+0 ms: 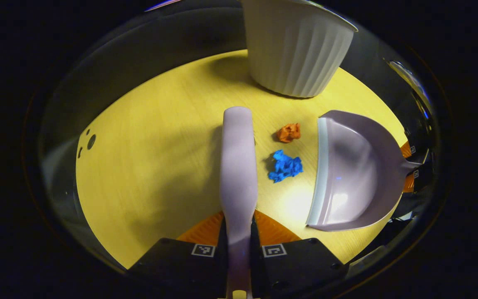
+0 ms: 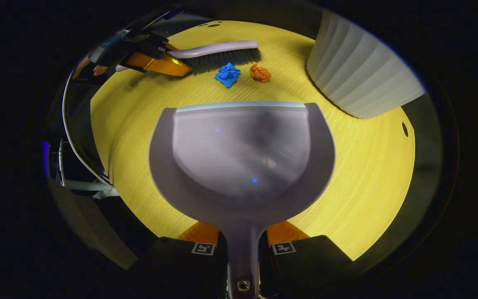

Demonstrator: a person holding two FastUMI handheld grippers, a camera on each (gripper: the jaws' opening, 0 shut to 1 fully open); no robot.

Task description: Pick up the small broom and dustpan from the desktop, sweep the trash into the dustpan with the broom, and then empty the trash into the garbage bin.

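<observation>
In the left gripper view my left gripper [image 1: 239, 232] is shut on the handle of the pale lilac broom [image 1: 238, 166], which points away over the yellow table. Just right of the broom lie a blue paper wad [image 1: 285, 166] and an orange paper wad [image 1: 288, 132]. Beyond them the lilac dustpan [image 1: 353, 174] faces the wads with its lip. In the right gripper view my right gripper [image 2: 242, 241] is shut on the dustpan [image 2: 241, 153] by its handle. Past the pan's lip lie the blue wad [image 2: 227, 74] and the orange wad [image 2: 260, 73], with the broom [image 2: 218, 54] bristles-down behind them.
A white ribbed garbage bin [image 1: 297, 45] stands on the table at the far side, also at the upper right in the right gripper view [image 2: 359, 70]. The round yellow table [image 1: 147, 166] has small holes near its left rim; dark booth surrounds it.
</observation>
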